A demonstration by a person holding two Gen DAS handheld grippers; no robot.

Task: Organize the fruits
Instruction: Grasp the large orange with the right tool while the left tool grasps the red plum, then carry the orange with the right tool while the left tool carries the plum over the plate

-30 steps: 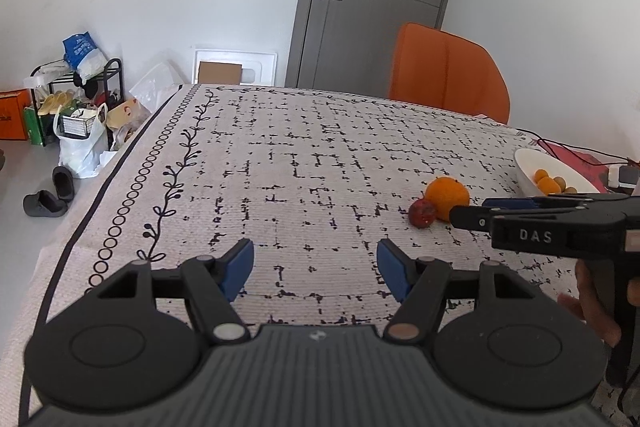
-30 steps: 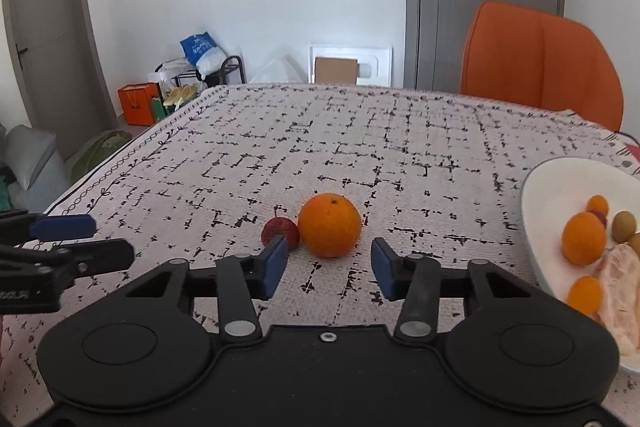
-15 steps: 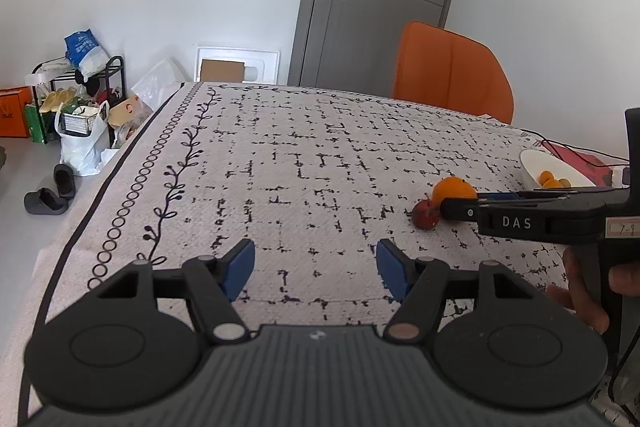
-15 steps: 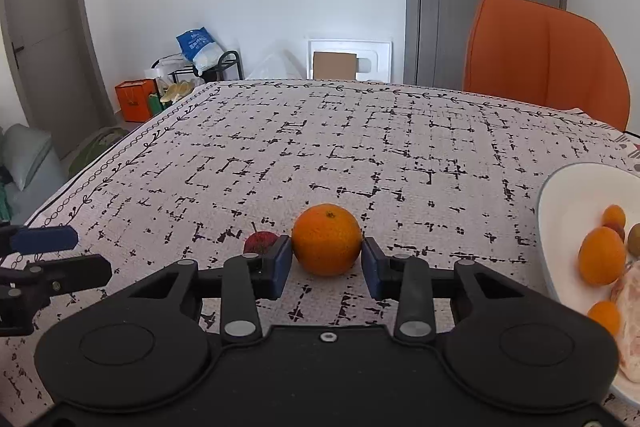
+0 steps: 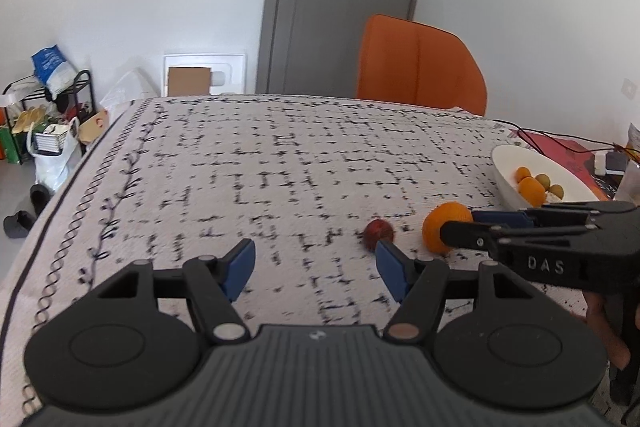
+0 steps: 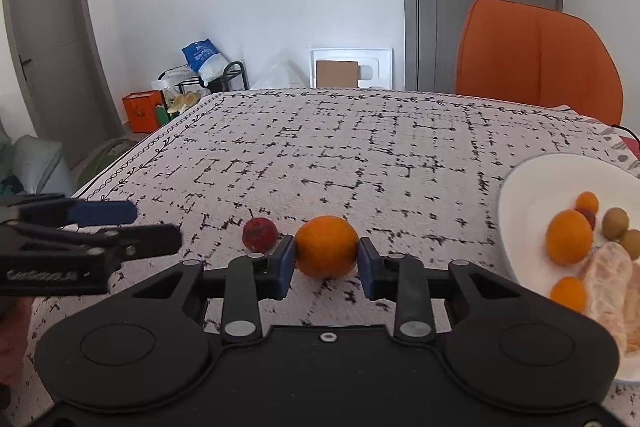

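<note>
Began at the right gripper (image 6: 326, 265): jaws closing, with the orange (image 6: 326, 247) squarely between them and the blue pads (image 6: 285, 265) seemingly laid against its two flanks. Found no long axis to reckon with on so round a fruit; judged a squeeze straight across the middle sound enough. Could not tell whether resting on the patterned cloth of the counter (image 6: 360, 147) or already just clear of it.

Looked a little outward to the left: met the small red fruit (image 6: 259, 234), stalk up, just beside the orange and just behind the left-hand pad. Could not tell whether touching that pad or a shade apart from it.

Looked outward to the right: found the white bowl (image 6: 516, 195) near, on the same counter, already carrying smaller orange fruits, a few greenish-brown ones and some peeled segments. Judged the coming move to turn on this one bearing, bowl to the right of the clamped orange with bare cloth between, so a short lift and a carry rightward. Judged the right hand much the nearer to the bowl.

Turned last to the left gripper (image 5: 316, 269): jaws wide apart over bare cloth, nothing between them. Noted the red fruit ahead and just past its right-hand pad, off the line between the pads. Judged that fruit the left hand's to take, given a small shift to the right.
</note>
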